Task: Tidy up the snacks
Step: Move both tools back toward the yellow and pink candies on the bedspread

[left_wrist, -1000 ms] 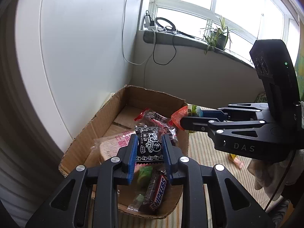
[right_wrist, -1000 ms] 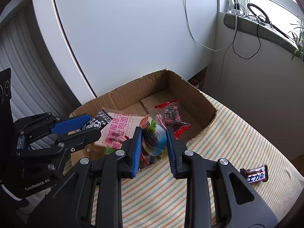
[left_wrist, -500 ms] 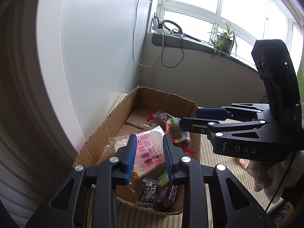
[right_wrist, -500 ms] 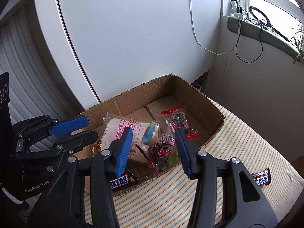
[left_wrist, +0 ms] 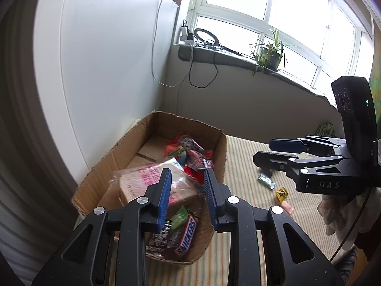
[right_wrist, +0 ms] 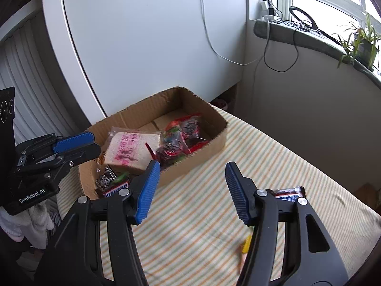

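The right gripper (right_wrist: 190, 190), jaws just opened and empty, hung nearer the dark wrapped chocolate bar (right_wrist: 289, 193) lying crosswise just beyond its right finger.

I see a striped cloth (right_wrist: 204, 217) bearing the cardboard box (right_wrist: 197, 152), a chocolate bar (right_wrist: 289, 191), and small loose sweets (left_wrist: 266, 180).

Each black gripper (right_wrist: 190, 190) has ribbed blue pads (right_wrist: 147, 190), silver screws, and white lettering.
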Demonstrator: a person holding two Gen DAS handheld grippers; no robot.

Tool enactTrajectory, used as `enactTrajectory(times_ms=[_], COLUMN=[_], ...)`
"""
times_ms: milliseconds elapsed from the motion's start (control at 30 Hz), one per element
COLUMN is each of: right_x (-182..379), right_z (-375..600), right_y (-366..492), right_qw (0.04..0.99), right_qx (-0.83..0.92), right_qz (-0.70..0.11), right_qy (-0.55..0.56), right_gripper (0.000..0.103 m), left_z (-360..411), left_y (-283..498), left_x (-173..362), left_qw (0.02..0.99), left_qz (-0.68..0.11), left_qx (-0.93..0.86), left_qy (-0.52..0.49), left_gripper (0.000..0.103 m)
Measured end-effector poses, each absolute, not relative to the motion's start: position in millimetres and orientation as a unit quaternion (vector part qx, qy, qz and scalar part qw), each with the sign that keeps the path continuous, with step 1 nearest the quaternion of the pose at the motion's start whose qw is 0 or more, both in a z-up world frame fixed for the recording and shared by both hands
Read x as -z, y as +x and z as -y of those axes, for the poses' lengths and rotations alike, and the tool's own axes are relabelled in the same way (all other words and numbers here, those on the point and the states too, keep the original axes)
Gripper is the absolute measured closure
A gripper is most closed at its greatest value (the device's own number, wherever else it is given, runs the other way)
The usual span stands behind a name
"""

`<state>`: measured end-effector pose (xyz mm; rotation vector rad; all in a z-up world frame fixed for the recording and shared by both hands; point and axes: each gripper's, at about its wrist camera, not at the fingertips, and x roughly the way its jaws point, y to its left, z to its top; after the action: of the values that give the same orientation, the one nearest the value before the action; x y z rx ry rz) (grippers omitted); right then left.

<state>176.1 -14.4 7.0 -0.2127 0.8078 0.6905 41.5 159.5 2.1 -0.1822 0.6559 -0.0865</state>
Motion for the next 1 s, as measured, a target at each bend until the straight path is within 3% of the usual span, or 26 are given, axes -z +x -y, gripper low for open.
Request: enactTrajectory(times_ms=[133,233,800,1000], right_x=[-9.5,-6.7,71.7,94.0], right_z=[53.0,81.8,133.4,128.2], right_y=[176.6,179.2,157.3,148.8], right_qw=[0.867,0.87,0.828,0.815], right_qx=[-0.301,-0.287,-0.306,-0.322], right_qz=[-0.384,-0.391,-0.464,-0.474], right_qy=[-0.099,-0.089,-0.079,-0.088], right_gripper=[0.043,0.043,0.043,0.055], left_z=[-137.3,-119.1,-45.8,-32.9], left_y=[41.2,42.3,70.7,92.8], left_x=[-2.3,-1.2,27.5,46.7], left_qw=[0.94,0.938,0.911,0.889], left_qz=[-0.323,-0.326,-0.379,-0.413], left_qx=[0.063,0.081,0.139,0.166], left_qy=[-0.085,-0.085,-0.08,-0.11], left_gripper=[0.075,0.066,0.066,0.066])
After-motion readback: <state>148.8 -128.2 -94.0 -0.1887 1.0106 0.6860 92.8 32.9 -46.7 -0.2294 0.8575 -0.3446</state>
